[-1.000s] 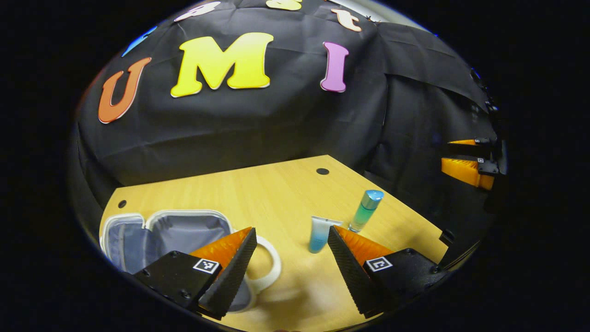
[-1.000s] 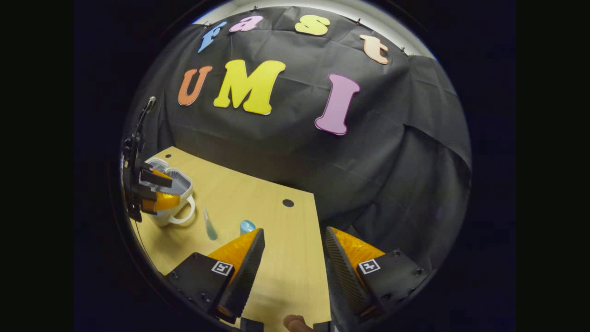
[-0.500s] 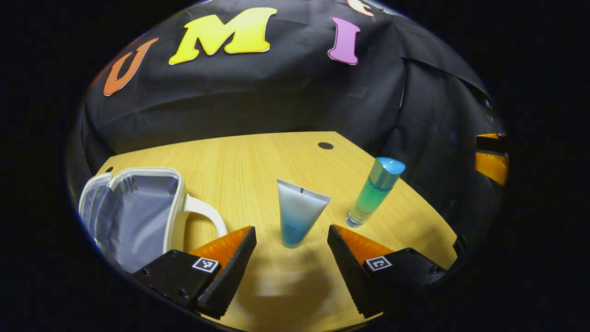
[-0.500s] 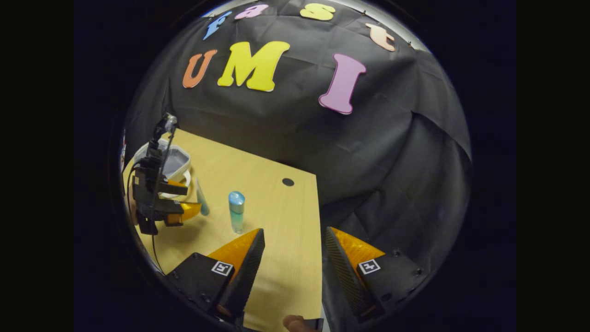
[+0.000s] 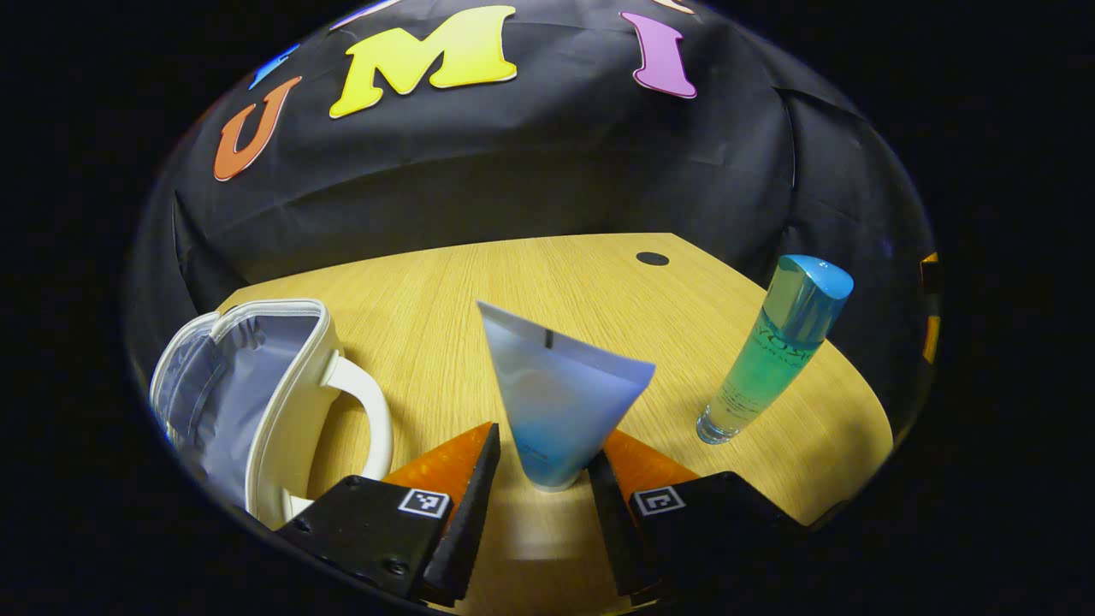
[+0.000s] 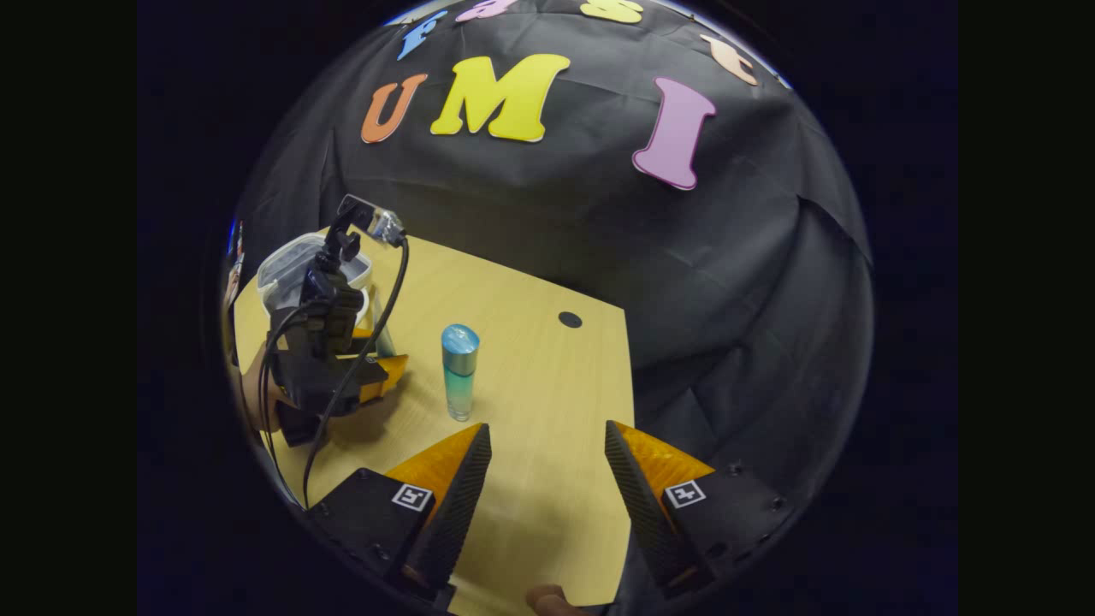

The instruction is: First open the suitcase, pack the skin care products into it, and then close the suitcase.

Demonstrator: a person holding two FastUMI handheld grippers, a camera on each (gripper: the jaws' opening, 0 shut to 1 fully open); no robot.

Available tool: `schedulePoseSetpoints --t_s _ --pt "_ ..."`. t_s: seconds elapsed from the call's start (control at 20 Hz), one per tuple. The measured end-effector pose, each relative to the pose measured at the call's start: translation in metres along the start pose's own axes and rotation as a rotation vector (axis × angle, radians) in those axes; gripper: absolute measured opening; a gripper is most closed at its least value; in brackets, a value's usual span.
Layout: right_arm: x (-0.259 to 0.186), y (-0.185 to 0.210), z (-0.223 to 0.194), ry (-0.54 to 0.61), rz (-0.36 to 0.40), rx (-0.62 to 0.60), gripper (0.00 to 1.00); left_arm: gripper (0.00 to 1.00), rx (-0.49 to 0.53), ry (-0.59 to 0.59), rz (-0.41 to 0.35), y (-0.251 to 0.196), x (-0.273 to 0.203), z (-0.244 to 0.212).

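A: Left gripper view, L to R?
B: Suitcase (image 5: 257, 385) lies open at table's (image 5: 445, 299) left, white handle (image 5: 364, 411) facing the tube. Left gripper (image 5: 537, 466): fingers either side of the tube (image 5: 556, 402) near its cap end; contact unclear, can't tell if clamped. Tube stands cap down. Bottle (image 5: 774, 346) upright, right of the tube, apart.
A: Right gripper view?
B: Left gripper held in a hand (image 6: 257, 389) at left, suitcase behind it. Bottle mid-table. Right gripper (image 6: 543, 445): fingers apart, nothing between, above the table's near edge.
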State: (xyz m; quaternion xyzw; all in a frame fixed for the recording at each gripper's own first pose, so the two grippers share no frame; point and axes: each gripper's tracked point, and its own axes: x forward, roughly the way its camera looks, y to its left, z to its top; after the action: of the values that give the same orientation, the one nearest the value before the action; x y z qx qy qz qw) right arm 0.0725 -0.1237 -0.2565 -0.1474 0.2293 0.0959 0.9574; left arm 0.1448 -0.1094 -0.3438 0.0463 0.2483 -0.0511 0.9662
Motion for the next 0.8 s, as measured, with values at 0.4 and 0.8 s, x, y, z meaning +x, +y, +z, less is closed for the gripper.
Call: schedulePoseSetpoints --t_s 0.4,0.8 --pt "0.054 0.053 0.01 -0.017 0.162 0.043 0.8 0.46 -0.051 -0.001 0.012 0.008 -0.003 0.003" --pt "0.116 0.101 0.012 0.024 0.219 0.095 0.8 0.41 -0.088 -0.008 0.022 0.032 -0.051 0.033"
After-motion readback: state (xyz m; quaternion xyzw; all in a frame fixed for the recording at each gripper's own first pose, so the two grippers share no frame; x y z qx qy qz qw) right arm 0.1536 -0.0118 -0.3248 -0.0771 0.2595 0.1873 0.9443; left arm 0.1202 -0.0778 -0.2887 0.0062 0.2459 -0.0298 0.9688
